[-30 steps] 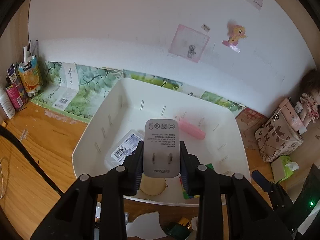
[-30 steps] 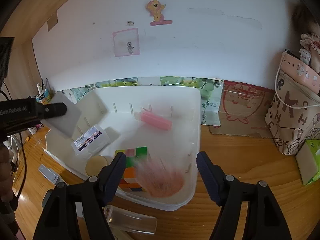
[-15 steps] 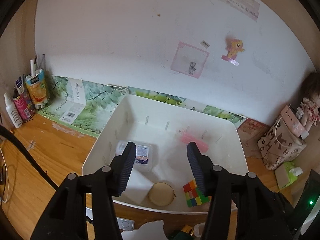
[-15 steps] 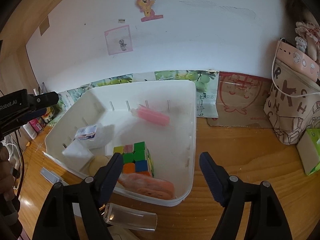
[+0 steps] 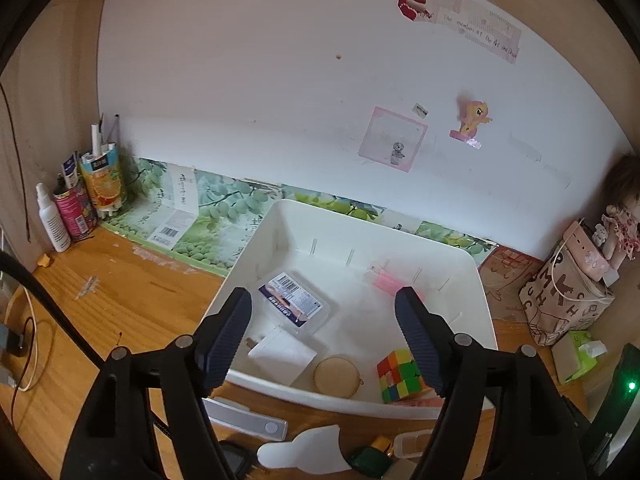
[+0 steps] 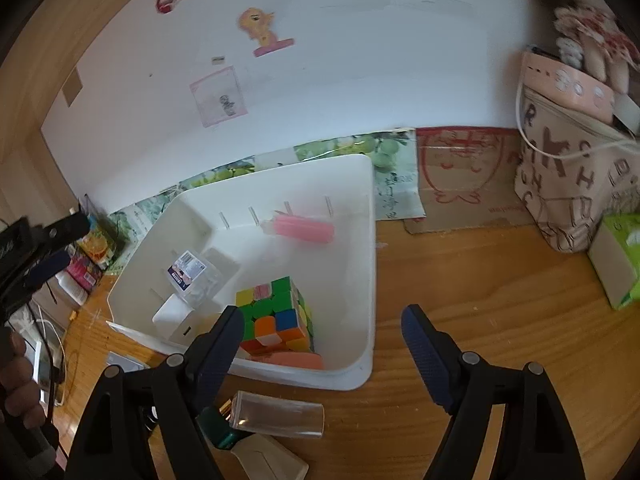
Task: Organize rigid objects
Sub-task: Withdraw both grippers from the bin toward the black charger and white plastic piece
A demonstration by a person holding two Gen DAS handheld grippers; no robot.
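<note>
Status: partly sorted; several objects binned, loose ones remain on the desk.

White bin [image 5: 476, 304] is the reference. Inside it, largest first: clear labelled box [image 5: 296, 304], white charger [image 5: 280, 354], colour cube [image 6: 276, 316], pink tube [image 6: 304, 229], round wooden disc [image 5: 337, 376]. Just in front of the bin: clear case [image 6: 276, 414], grey remote [image 5: 244, 420]. Left gripper [image 5: 322, 336] jaws have just been opening, nothing between them. Right gripper [image 6: 322, 344] jaws likewise apart, empty.

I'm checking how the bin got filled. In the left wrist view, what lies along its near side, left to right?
White charger → round tan disc → colour cube. All three lie inside the white bin.
</note>
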